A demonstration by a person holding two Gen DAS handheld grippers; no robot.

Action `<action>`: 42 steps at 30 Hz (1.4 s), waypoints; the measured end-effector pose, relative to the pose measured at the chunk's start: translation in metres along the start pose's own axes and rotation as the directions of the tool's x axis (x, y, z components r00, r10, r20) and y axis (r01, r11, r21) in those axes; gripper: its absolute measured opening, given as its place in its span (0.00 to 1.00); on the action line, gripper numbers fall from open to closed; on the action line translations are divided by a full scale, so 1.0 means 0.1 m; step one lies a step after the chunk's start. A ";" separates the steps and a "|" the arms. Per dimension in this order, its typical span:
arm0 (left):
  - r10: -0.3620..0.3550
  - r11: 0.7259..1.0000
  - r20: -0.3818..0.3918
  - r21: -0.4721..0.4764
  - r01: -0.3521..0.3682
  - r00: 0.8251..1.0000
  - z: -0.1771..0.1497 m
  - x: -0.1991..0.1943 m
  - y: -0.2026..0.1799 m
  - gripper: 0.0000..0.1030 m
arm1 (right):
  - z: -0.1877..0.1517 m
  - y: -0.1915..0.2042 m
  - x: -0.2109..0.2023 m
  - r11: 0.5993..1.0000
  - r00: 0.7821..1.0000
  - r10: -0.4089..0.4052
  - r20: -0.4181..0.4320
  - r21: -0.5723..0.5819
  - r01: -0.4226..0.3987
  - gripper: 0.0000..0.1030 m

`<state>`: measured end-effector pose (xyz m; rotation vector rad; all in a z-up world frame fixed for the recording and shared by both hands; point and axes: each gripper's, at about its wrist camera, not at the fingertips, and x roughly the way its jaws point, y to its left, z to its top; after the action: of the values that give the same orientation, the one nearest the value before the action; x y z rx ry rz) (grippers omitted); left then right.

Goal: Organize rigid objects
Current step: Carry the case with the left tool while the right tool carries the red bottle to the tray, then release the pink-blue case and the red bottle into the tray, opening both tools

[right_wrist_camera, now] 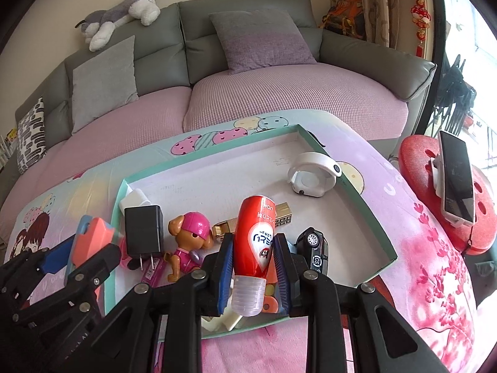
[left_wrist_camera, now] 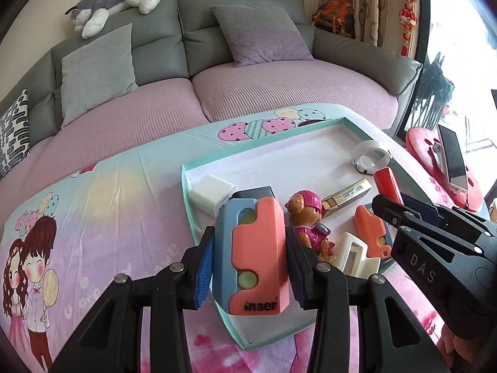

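Note:
My left gripper [left_wrist_camera: 250, 267] is shut on a pink and blue toy block [left_wrist_camera: 253, 255], held over the near left part of a teal-rimmed tray [left_wrist_camera: 186, 205]. My right gripper [right_wrist_camera: 253, 275] is shut on a red tube with a clear cap [right_wrist_camera: 254, 248], held over the tray's near edge [right_wrist_camera: 366, 205]. In the tray lie a pup figure in a pink cap [right_wrist_camera: 189, 239], a black charger [right_wrist_camera: 143, 230], a white charger [left_wrist_camera: 211, 194], a gold lighter [left_wrist_camera: 346, 194], a white ring-shaped holder [right_wrist_camera: 312, 175], a black toy car [right_wrist_camera: 313, 250] and a second pink block [left_wrist_camera: 371, 233].
The tray lies on a cartoon-print cloth [left_wrist_camera: 102, 217] in front of a grey sofa with a pink cover [left_wrist_camera: 279, 84]. A red stool [right_wrist_camera: 435, 192] with a phone [right_wrist_camera: 458, 180] on a stand is at the right. A plush husky [left_wrist_camera: 115, 0] lies on the sofa back.

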<state>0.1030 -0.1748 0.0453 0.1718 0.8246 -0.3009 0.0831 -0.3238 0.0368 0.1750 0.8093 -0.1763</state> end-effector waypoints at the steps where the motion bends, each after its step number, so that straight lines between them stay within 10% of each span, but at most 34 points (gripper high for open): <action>1: 0.000 1.000 -0.007 0.001 0.000 1.000 -0.01 0.01 -0.02 0.43 | 0.00 -0.01 0.02 1.000 1.000 0.002 -0.004 0.004 -0.002 0.26; 23: 0.012 0.999 -0.068 -0.037 -0.014 0.998 -0.05 0.16 0.06 0.43 | -0.04 0.01 0.19 0.999 0.998 0.043 -0.045 0.006 -0.042 0.26; 42: 0.096 0.974 -0.056 -0.200 -0.105 0.994 -0.03 0.10 0.52 0.71 | -0.04 0.08 0.21 0.999 0.999 -0.015 -0.039 -0.049 0.013 0.37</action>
<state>0.1241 -0.1263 0.0375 0.0291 0.8840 -0.1165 0.0962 -0.3170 0.0191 0.1273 0.8532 -0.1667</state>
